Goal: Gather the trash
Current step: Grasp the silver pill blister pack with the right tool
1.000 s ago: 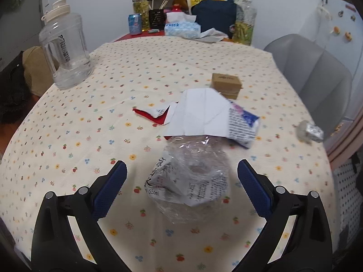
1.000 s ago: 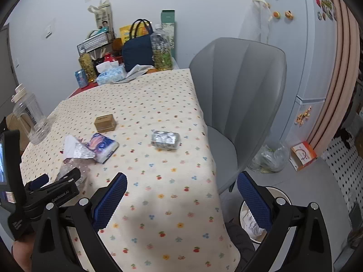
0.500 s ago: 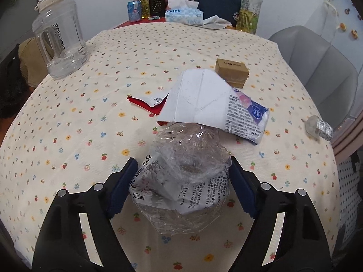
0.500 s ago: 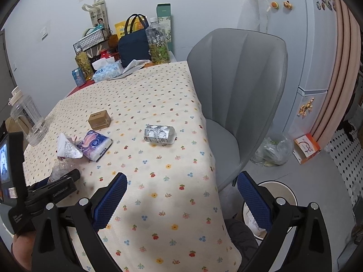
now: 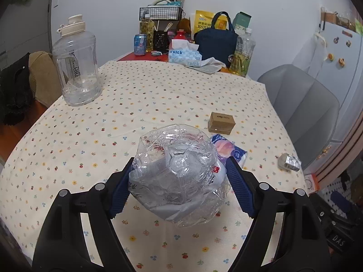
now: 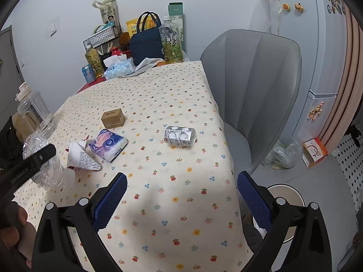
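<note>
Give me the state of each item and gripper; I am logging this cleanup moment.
crushed clear bottle: clamped in left gripper, off the tablecloth
right gripper: open, empty
tissue pack: lying flat
blister pack: lying flat
brown box: closed
white wrapper: crumpled, lying
water jug: upright, capped

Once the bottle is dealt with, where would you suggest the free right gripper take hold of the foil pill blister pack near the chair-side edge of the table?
Grip the blister pack across its short width, coming down from above. It lies flat and alone on the tablecloth, with its long axis running left to right in the right wrist view. The open right gripper would probably span it more easily that way than along its length.
</note>
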The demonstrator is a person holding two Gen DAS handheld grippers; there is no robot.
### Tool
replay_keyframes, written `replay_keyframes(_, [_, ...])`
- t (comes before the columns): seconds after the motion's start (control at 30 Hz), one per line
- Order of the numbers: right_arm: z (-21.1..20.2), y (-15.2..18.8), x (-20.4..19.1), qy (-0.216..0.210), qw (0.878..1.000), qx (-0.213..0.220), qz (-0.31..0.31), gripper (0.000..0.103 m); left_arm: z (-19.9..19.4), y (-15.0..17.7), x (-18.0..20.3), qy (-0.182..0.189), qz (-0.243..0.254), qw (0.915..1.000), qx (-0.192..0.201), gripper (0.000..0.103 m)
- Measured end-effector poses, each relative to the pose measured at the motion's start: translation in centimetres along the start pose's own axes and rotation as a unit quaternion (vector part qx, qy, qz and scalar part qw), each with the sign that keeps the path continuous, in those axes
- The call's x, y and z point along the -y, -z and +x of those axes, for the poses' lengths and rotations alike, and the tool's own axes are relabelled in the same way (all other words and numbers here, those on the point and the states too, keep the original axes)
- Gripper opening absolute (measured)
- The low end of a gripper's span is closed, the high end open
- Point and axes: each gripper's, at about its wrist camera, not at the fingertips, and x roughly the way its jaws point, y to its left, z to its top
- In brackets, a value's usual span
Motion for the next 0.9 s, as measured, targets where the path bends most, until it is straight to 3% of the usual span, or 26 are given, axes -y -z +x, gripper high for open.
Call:
replay_keyframes(0.27, [0.6,-0.9,0.8,0.003,1.000,0.002,0.008,0.095,-1.6,-1.5,0.4,-0.004,-0.006,0.9988,0.048,0.078])
replay_keyframes(0.9, [5.9,-4.2,0.6,-0.008,1.000,-0.016,0.011,0.095,4.6,-3.9,4.1,-0.032,0.026,0.9985,0.037,0.078])
